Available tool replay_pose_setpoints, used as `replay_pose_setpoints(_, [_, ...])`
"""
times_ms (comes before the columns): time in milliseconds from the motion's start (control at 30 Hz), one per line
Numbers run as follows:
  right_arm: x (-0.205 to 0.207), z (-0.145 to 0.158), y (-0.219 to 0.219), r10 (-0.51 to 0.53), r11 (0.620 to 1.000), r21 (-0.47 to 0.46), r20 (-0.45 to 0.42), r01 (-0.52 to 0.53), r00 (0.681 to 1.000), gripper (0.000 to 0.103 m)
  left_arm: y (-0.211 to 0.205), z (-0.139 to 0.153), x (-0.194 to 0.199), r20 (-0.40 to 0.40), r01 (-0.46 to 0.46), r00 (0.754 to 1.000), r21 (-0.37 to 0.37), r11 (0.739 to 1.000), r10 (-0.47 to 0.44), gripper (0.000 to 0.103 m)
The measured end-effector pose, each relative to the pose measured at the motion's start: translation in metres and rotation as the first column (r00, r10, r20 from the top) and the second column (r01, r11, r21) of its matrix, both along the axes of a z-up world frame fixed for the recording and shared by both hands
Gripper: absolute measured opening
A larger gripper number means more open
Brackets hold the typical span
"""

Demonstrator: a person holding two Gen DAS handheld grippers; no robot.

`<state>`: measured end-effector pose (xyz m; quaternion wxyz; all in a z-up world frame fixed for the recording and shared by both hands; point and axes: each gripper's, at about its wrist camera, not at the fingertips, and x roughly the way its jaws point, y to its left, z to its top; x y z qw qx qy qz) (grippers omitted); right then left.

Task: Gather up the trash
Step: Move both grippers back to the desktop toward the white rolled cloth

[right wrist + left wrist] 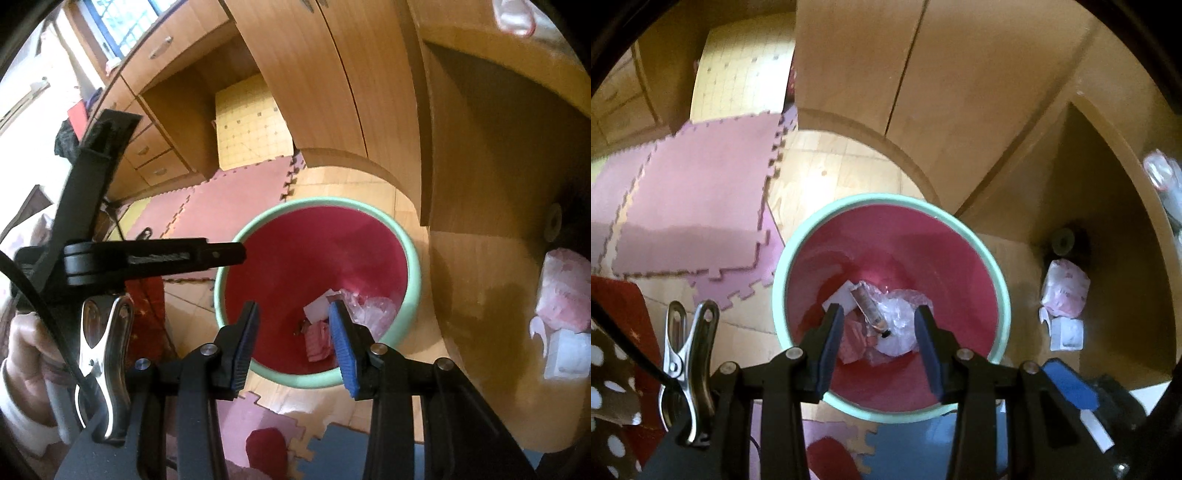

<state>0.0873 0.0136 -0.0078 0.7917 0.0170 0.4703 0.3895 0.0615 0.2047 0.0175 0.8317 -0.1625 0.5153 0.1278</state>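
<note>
A bin with a mint-green rim [886, 199] and a red inside stands on the floor. At its bottom lie a white paper [842, 295], a small tube [870, 310], crumpled clear plastic [897, 325] and a pink wrapper [853, 343]. My left gripper [881, 343] hangs open above the bin's mouth, with nothing between its blue pads. My right gripper [293, 347] is also open and empty over the near rim [295, 378] of the same bin. A pink-and-white wrapper [1065, 291] [565, 284] and a white paper [1067, 334] [569, 354] lie on the floor under the desk.
Pink foam mats [701, 199] cover the floor to the left, and a blue mat [916, 446] lies near me. Wooden cabinets [923, 74] rise behind the bin, with a desk nook [1108, 221] at right. The left tool's black frame [147, 258] and a hand [26, 350] fill the right view's left side.
</note>
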Motion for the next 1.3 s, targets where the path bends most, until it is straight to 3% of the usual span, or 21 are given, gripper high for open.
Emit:
replay_pose_setpoints(233, [-0.015, 0.026, -0.02, 0.001, 1.0, 0.016, 0.056, -0.002, 0.998, 0.04, -0.035, 0.019, -0.007, 0.055, 0.091, 0.994, 0.06, 0.994, -0.094, 0.042])
replay_pose_setpoints(400, [-0.025, 0.048, -0.041, -0.014, 0.999, 0.032, 0.096, 0.011, 0.995, 0.04, -0.056, 0.033, -0.021, 0.1, 0.139, 0.985, 0.029, 0.99, -0.141, 0.042])
replay_pose_setpoints(600, [-0.033, 0.067, -0.069, -0.056, 0.997, 0.055, 0.122, 0.049, 0.991, 0.04, -0.077, 0.045, -0.029, 0.114, 0.168, 0.978, 0.062, 0.984, -0.174, 0.042])
replay_pose_setpoints(733, [-0.037, 0.078, -0.087, -0.075, 0.995, 0.072, 0.142, 0.066, 0.987, 0.04, -0.089, 0.06, -0.031, 0.138, 0.172, 0.975, 0.044, 0.984, -0.176, 0.042])
replay_pose_setpoints(867, [-0.045, 0.089, -0.108, -0.093, 0.993, 0.086, 0.164, 0.08, 0.982, 0.04, -0.104, 0.078, -0.029, 0.173, 0.198, 0.964, 0.041, 0.979, -0.202, 0.042])
replay_pose_setpoints(1033, [-0.053, 0.098, -0.133, -0.118, 0.991, 0.091, 0.18, 0.103, 0.977, 0.04, -0.132, 0.102, -0.024, 0.186, 0.261, 0.942, 0.108, 0.959, -0.277, 0.042])
replay_pose_setpoints(1233, [-0.059, 0.114, -0.166, -0.154, 0.982, 0.134, 0.187, 0.131, 0.97, 0.04, -0.151, 0.124, -0.008, 0.19, 0.287, 0.933, 0.118, 0.951, -0.305, 0.042])
replay_pose_setpoints(1300, [-0.062, 0.12, -0.178, -0.167, 0.98, 0.14, 0.194, 0.142, 0.967, 0.04, -0.157, 0.131, -0.001, 0.196, 0.3, 0.93, 0.09, 0.95, -0.312, 0.042])
